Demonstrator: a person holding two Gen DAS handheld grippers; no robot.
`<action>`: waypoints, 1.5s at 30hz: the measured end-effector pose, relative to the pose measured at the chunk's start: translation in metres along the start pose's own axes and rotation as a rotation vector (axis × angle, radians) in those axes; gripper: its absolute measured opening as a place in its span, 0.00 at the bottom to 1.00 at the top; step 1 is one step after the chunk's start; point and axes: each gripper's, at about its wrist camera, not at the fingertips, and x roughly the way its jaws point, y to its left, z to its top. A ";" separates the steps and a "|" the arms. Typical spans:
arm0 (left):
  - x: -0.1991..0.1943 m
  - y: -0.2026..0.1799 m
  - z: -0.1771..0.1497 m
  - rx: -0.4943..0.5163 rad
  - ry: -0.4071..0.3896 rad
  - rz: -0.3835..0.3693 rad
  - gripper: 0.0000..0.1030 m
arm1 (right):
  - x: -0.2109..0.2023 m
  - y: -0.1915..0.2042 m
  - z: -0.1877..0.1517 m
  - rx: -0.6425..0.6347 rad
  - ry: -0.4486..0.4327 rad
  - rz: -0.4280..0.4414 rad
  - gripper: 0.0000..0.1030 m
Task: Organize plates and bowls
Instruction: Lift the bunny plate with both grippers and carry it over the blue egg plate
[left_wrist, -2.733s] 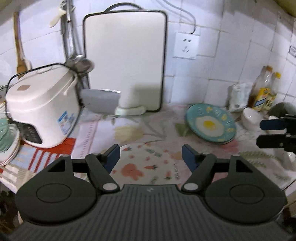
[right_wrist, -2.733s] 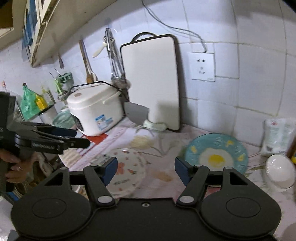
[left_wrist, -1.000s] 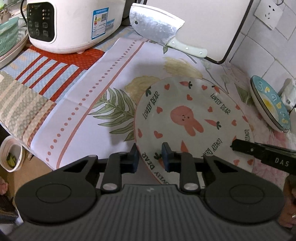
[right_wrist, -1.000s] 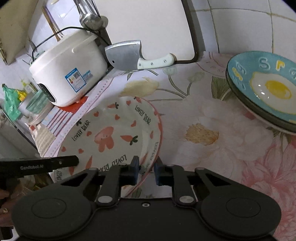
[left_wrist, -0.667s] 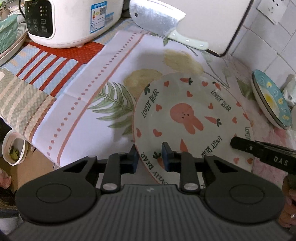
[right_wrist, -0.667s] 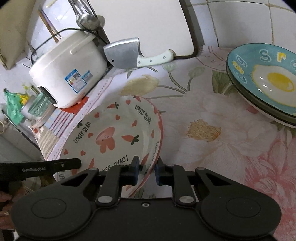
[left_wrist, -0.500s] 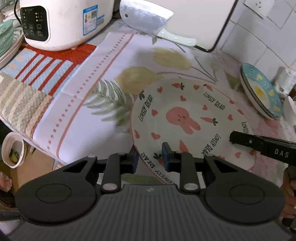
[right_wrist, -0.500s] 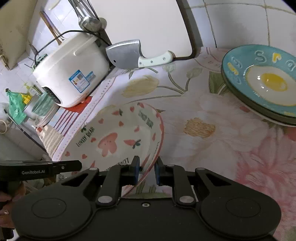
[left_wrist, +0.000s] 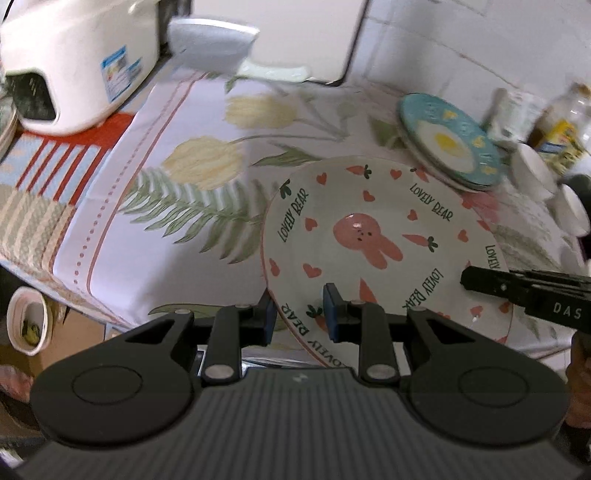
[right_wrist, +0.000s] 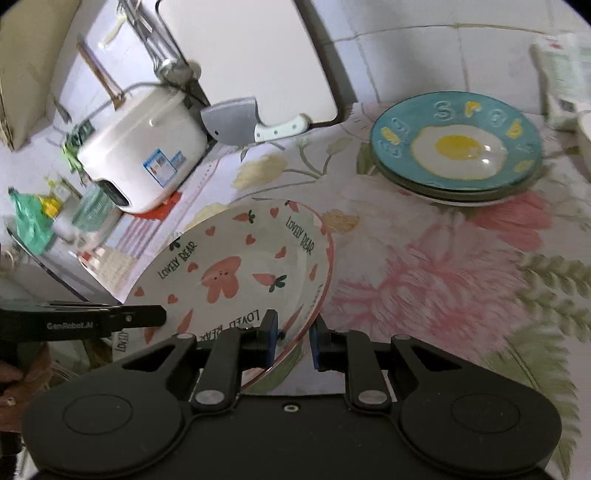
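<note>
Left gripper (left_wrist: 297, 312) clamped on near rim of white round ceramic plate with pink rabbit and heart print (left_wrist: 373, 240), one pad above, one below. Right gripper (right_wrist: 293, 338) pinching same plate (right_wrist: 236, 273) at its near right rim. Plate tilted, raised off flowered tablecloth (right_wrist: 424, 266). Far right: teal fried-egg plate stack (right_wrist: 456, 147). Far left: white rice cooker (right_wrist: 144, 155), cleaver (right_wrist: 236, 123) leaning against white cutting board (right_wrist: 251, 59).

The rabbit plate (left_wrist: 373, 240), flat on the cloth (left_wrist: 155, 206) a second ago, now hangs tilted above it, nearer the egg plates (right_wrist: 456, 147), carried by both grippers.
</note>
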 end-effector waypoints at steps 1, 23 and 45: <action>-0.006 -0.006 0.001 0.011 -0.004 -0.009 0.24 | -0.008 0.000 0.000 -0.001 -0.009 -0.003 0.22; -0.007 -0.111 0.052 0.125 -0.084 -0.106 0.24 | -0.101 -0.052 0.033 0.044 -0.182 -0.125 0.23; 0.132 -0.138 0.124 0.046 -0.047 -0.082 0.24 | -0.005 -0.143 0.132 0.037 -0.104 -0.263 0.23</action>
